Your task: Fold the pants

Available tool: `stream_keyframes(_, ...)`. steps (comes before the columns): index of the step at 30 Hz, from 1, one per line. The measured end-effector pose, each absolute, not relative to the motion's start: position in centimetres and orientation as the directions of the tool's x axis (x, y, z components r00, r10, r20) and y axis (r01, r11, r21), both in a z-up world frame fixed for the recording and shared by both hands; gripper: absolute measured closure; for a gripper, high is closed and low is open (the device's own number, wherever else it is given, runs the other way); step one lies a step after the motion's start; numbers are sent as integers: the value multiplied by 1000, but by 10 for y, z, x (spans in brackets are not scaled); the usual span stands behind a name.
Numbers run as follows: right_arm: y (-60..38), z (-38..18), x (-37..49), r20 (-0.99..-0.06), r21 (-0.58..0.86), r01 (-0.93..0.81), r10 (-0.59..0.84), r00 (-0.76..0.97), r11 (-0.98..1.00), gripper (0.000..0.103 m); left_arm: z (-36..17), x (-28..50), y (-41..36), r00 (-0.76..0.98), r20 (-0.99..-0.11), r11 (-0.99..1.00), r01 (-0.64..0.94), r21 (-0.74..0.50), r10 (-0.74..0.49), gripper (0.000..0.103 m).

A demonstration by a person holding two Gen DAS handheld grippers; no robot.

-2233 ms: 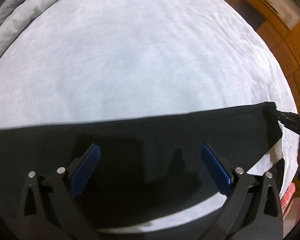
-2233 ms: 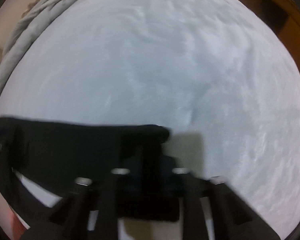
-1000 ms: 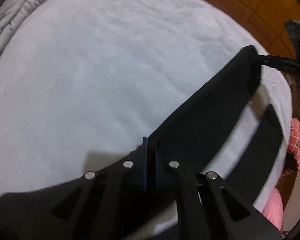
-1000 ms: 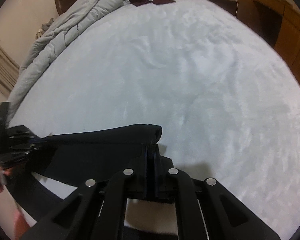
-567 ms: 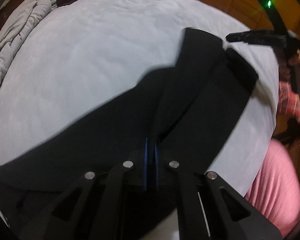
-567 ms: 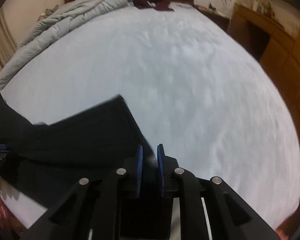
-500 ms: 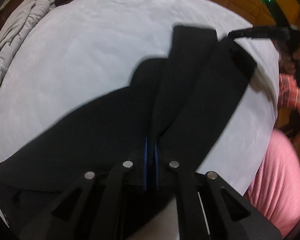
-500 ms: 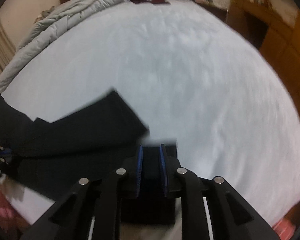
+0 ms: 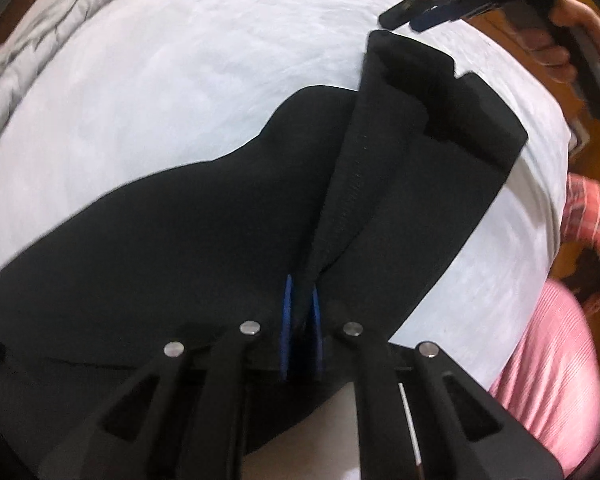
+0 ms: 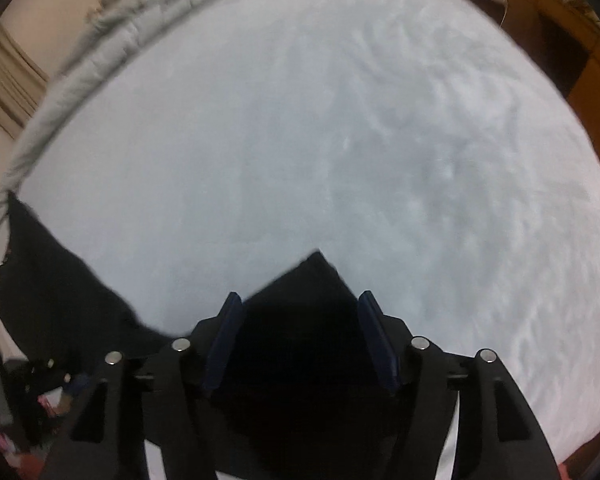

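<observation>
No readable text, label, brand, number or sign anywhere in either view
</observation>
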State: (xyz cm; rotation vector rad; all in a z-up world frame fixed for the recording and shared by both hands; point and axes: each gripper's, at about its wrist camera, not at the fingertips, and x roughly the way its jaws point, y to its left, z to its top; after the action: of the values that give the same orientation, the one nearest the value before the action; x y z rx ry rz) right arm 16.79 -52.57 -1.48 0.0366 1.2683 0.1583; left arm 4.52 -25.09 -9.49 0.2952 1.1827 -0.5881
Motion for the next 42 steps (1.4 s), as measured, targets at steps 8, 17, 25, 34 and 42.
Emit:
stream_keyframes(8,-515,-62,211,-988,91,-148,107,109,985,74,-100,52,-247,215,-927,817,560,-140,-307,93)
stream_keyframes(17,-548,13,134,-842,172,-198,248,478,965,89,-91,66,-245,222,-933,884,437,-163,-282,90)
stream_keyframes(25,-595,-9,4,-818,146,-90,171,549,985,57,-88,44,-277,307,-927,839,544,-15,-216,81)
stream_keyframes(34,-620,-45,-54,-803,477,146,363,472,867,57,-98,40,-280,341,-926,825,562,63,-162,80)
stream_keyframes(42,-633,-76,-46,-820,526,284,389,420,801,46,-99,43,-278,340,-924,834,550,46,-174,80)
